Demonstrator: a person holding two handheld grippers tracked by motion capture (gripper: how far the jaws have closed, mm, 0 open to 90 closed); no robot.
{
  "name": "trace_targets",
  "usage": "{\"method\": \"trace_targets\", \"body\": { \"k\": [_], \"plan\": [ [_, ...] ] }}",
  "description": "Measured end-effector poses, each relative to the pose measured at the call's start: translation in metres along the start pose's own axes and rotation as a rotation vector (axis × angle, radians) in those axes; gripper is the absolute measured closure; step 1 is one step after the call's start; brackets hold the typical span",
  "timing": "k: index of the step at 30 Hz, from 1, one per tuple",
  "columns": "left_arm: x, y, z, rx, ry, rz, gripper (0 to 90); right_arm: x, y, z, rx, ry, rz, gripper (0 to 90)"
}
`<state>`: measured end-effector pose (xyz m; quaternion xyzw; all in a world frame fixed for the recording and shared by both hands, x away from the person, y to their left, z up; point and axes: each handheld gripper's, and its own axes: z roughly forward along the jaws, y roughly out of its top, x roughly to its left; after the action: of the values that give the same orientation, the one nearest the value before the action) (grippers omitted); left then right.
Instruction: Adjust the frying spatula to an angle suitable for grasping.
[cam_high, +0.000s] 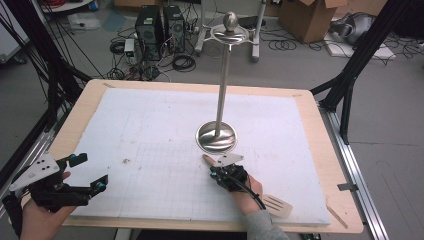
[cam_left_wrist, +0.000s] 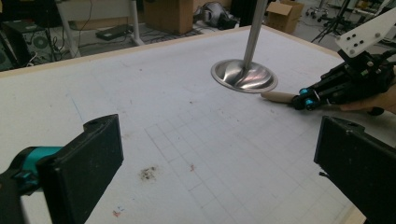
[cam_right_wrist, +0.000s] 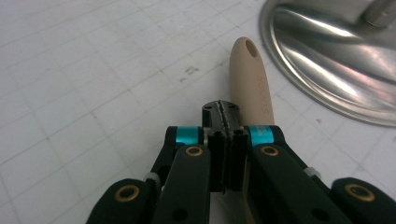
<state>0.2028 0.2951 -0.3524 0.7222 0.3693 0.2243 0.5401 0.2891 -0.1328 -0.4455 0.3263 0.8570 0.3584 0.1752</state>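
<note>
a: where's the spatula (cam_high: 270, 202)?

b: flat on the white mat (cam_high: 150, 125), at about 5 o'clock from the stand's base (cam_high: 216, 136). its slotted metal blade pokes out past the wrist near the mat's front edge, and the beige handle (cam_right_wrist: 250, 86) runs up toward the base, its tip just beside the rim. i can't tell if the tip touches it.

a: and the right tool (cam_high: 223, 172)?

b: low over the handle, pointing at 11 o'clock toward the base. in the right gripper view the 2 jaws are pressed together, pad against pad, with the handle lying beside and under them, not between them. so it is closed on nothing.

a: does it touch the handle?

b: it sits right against it in that view, but i can't tell contact for sure.

a: left tool (cam_high: 87, 172)?

b: at about 8 o'clock on the counter (cam_high: 320, 130), by the mat's front left corner, well apart from the spatula. its jaws stand wide, nothing between them, aimed across the mat toward the stand.

a: the stand itself?

b: a steel pole (cam_high: 222, 85) rising upright from the round base, with a ring and a ball on top.
</note>
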Motion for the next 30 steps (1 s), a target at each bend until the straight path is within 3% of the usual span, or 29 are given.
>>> {"method": "trace_targets", "body": {
  "k": [9, 26, 30],
  "plan": [
    [0.0, -0.001, 0.0, 0.004, 0.0, 0.0, 1.8, -0.007, -0.002, -0.001, 0.005, -0.044, 0.043, 90.0],
    [-0.001, 0.0, 0.002, 0.005, -0.003, 0.0, 1.8, -0.009, -0.002, -0.002, 0.005, -0.079, 0.047, 90.0],
    [0.0, 0.0, 0.004, 0.004, -0.007, -0.001, 1.8, -0.011, 0.001, -0.018, -0.081, -0.01, 0.09, 90.0]
  ]
}}
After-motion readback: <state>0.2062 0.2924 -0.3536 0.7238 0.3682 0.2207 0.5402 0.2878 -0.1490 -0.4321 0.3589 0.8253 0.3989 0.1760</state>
